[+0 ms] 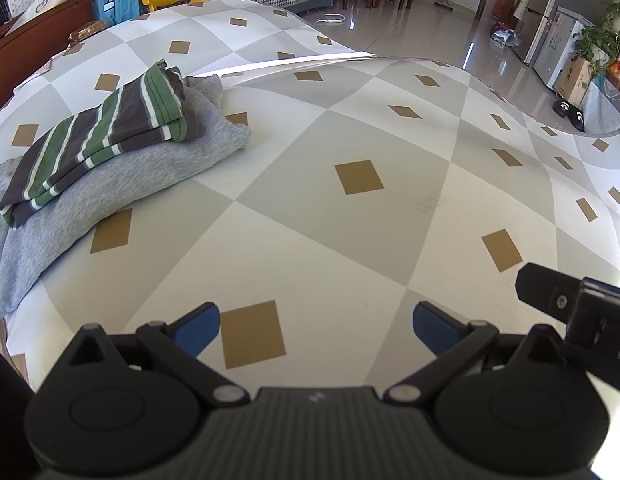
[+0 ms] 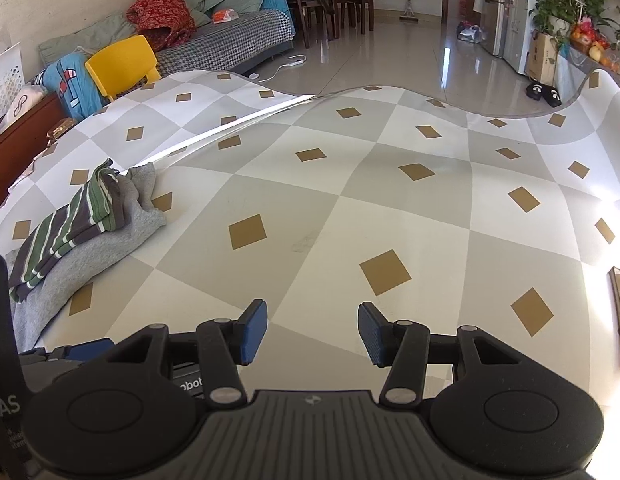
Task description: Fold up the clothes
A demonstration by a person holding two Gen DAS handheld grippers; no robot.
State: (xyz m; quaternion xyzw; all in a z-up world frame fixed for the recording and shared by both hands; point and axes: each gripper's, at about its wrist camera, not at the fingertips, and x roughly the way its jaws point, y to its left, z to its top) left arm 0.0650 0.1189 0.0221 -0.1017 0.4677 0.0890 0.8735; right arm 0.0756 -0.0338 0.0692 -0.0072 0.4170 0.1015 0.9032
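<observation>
Left hand-held gripper (image 1: 315,326) gapes empty; folded clothes (image 1: 98,152) lie far left.

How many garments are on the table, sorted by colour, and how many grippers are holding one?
Green, grey and white striped garment, folded, on top of the stack: 1
Grey garment, folded, underneath: 1
Grippers holding a garment: 0; left gripper and right gripper both open, empty
Total garments: 2

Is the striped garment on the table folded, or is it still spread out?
Folded. The striped garment lies as a compact layered bundle, its doubled edges stacked, on top of a grey garment that is folded too.
</observation>
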